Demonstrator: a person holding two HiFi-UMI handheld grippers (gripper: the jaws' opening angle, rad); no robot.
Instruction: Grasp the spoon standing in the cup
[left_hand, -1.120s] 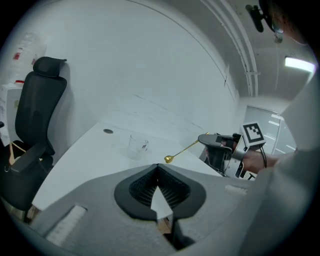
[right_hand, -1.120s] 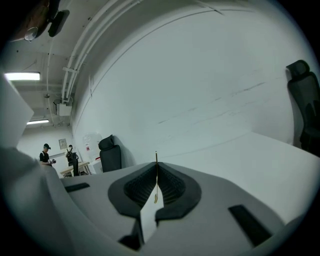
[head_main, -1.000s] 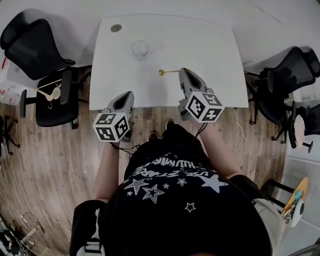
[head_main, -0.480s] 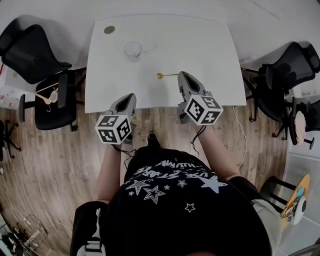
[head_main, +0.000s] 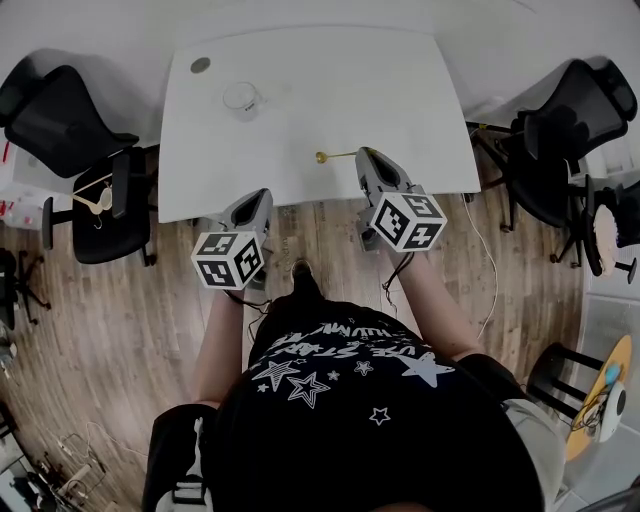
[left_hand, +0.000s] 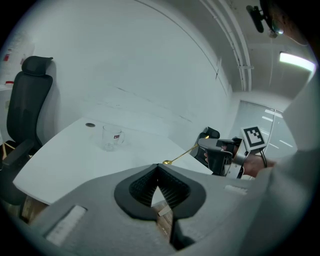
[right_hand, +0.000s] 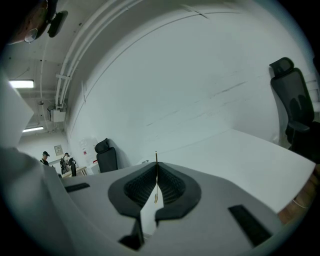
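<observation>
The spoon (head_main: 337, 155) is out of the cup (head_main: 242, 100) and sits in the right gripper (head_main: 365, 155), with the fingers clamped tight on its thin gold handle. In the right gripper view the handle (right_hand: 156, 175) runs edge-on straight down the seam between the two fingers, and its tip pokes just above them. From the left gripper view the spoon (left_hand: 182, 154) sticks out sideways from the right gripper (left_hand: 215, 155), its bowl lower than the handle and pointing toward the left side of the desk (head_main: 340, 80). It hangs in the air over the desk, close to the near edge and a little right of the middle.

The cup is a clear glass one, standing empty toward the far left corner, well apart from the spoon and both grippers. A small round disc (head_main: 201, 65) lies beyond it, nearer that corner.

The right forearm reaches forward from the body, with the gripper's marker cube turned upward and the fingers aimed over the near edge. The left gripper (head_main: 262, 195) is held lower and further back, its tip right at the near edge left of the middle. Its fingers (left_hand: 150, 187) are pressed together with nothing between them.
</observation>
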